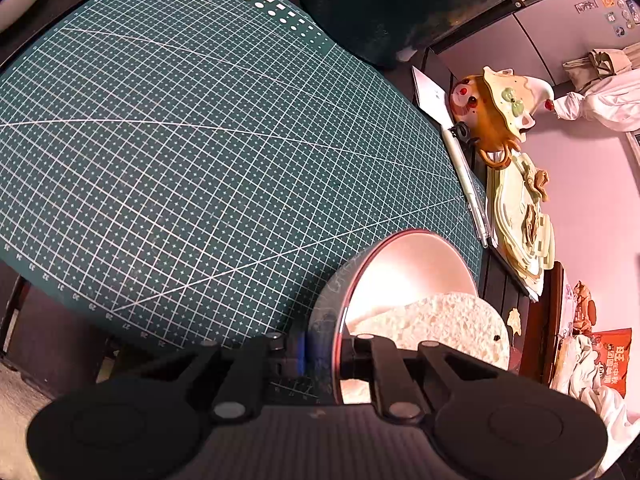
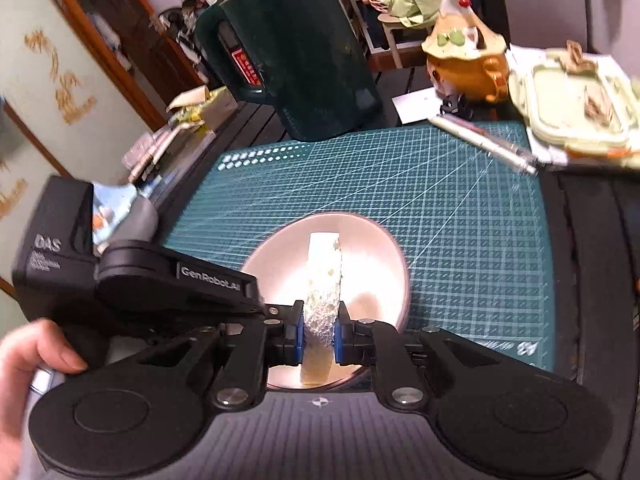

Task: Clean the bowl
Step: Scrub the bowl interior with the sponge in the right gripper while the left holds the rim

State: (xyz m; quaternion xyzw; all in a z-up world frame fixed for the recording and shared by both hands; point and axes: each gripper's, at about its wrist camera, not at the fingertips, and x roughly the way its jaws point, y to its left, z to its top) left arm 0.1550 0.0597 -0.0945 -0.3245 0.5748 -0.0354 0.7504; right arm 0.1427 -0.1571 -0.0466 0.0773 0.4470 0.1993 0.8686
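The bowl [image 2: 326, 276] sits on the green cutting mat [image 2: 460, 220], its rim pinched by the left tongs [image 1: 320, 354]. The right tongs [image 2: 318, 338] clamp a pale sponge [image 2: 323, 276] on edge inside it — the wiping step, I judge. Next comes sweeping the sponge around the wall while the left steadies the rim.

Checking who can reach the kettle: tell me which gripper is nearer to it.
Left. The left gripper, clamped on the bowl rim, sits on the kettle's side; the right gripper holds the sponge farther back.
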